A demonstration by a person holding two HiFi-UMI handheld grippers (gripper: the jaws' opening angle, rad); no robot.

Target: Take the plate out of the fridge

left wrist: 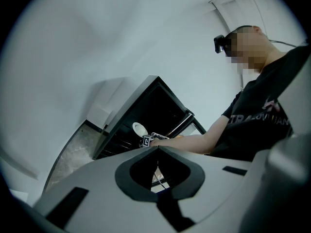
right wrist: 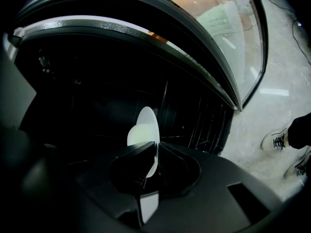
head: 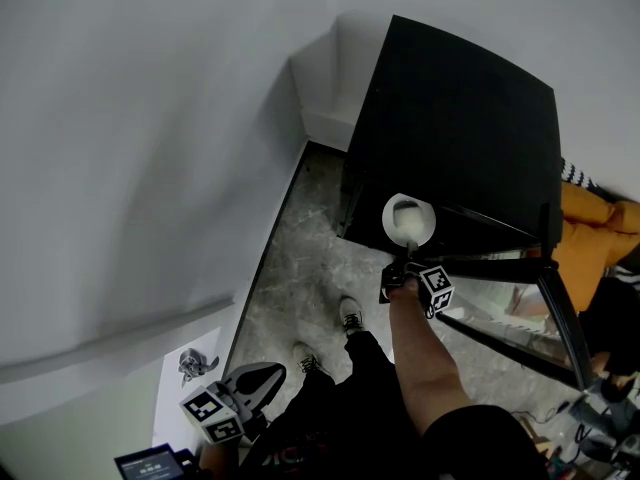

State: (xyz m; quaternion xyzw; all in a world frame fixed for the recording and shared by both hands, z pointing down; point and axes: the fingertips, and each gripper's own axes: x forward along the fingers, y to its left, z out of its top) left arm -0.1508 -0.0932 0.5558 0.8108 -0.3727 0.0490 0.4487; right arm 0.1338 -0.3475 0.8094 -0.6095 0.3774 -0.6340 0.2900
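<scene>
A white plate (head: 408,220) stands on edge at the mouth of the black fridge (head: 460,118), just in front of its dark opening. My right gripper (head: 403,265) is shut on the plate's lower rim. In the right gripper view the plate (right wrist: 144,127) is edge-on, pinched between the two jaws of the right gripper (right wrist: 156,148), with the fridge's wire racks (right wrist: 204,125) behind it. My left gripper (head: 268,375) hangs low at the left, far from the fridge, shut and holding nothing. The left gripper view shows the left gripper (left wrist: 157,148) with its tips together, and the plate (left wrist: 140,128) small in the distance.
The fridge's glass door (head: 520,273) stands swung open to the right. White walls close in on the left, with a grey marbled floor (head: 310,258) between wall and fridge. My feet (head: 350,316) are on that floor. A white table corner (head: 185,398) is at bottom left.
</scene>
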